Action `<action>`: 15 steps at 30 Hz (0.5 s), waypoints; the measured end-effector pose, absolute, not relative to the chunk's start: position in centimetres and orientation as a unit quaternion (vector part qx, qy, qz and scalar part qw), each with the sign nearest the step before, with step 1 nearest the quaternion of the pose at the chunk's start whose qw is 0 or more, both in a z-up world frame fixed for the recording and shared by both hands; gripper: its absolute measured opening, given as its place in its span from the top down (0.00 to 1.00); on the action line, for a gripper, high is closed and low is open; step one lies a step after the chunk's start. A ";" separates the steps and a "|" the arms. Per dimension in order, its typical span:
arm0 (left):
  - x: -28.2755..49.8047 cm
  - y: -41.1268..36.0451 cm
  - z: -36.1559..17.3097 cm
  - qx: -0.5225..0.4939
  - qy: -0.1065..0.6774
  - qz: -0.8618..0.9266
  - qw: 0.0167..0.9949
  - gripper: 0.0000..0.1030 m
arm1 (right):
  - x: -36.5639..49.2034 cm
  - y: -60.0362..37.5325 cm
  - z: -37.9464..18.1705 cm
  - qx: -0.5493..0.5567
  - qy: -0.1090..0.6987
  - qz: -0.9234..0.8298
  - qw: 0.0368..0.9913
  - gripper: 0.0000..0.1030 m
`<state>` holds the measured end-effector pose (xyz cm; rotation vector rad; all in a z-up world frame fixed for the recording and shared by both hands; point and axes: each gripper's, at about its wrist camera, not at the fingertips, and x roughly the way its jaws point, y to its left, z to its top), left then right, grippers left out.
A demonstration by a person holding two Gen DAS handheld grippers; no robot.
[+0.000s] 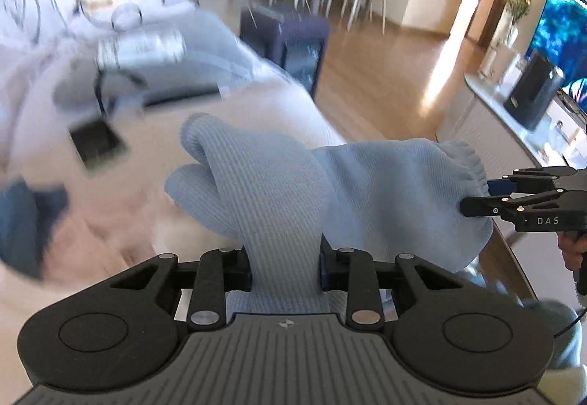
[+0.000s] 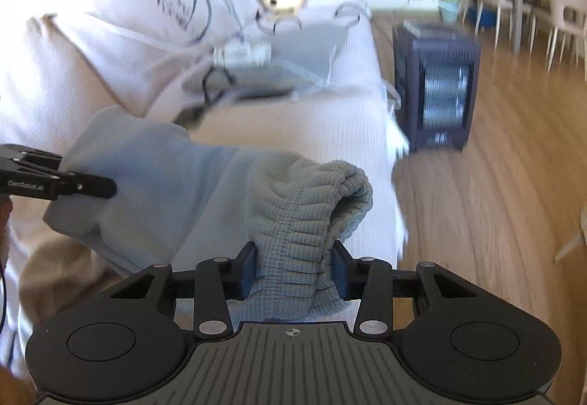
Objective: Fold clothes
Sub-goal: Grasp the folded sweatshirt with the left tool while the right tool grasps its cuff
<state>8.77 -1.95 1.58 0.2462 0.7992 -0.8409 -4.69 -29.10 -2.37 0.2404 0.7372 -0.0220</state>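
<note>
Left wrist, hand-held grippers point(image 1: 285, 267) clamping blue garment point(image 1: 330, 184)

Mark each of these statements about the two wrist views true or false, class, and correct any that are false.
1. Both tools are clamped on the same light blue garment. True: the left tool and the right tool each pinch it.
2. The right tool grips the gathered elastic band. True.
3. The garment lies flat on the wooden floor. False: it hangs between the tools above the white sofa.
4. The television is switched off. False: its screen shows a blue picture.
5. The dark heater stands on the sofa. False: it stands on the floor beside it.
</note>
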 end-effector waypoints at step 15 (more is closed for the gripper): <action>25.9 -4.3 -1.4 0.100 0.402 -0.310 0.856 0.72 | 12.6 -33.2 -4.8 0.135 0.336 0.000 0.932 0.60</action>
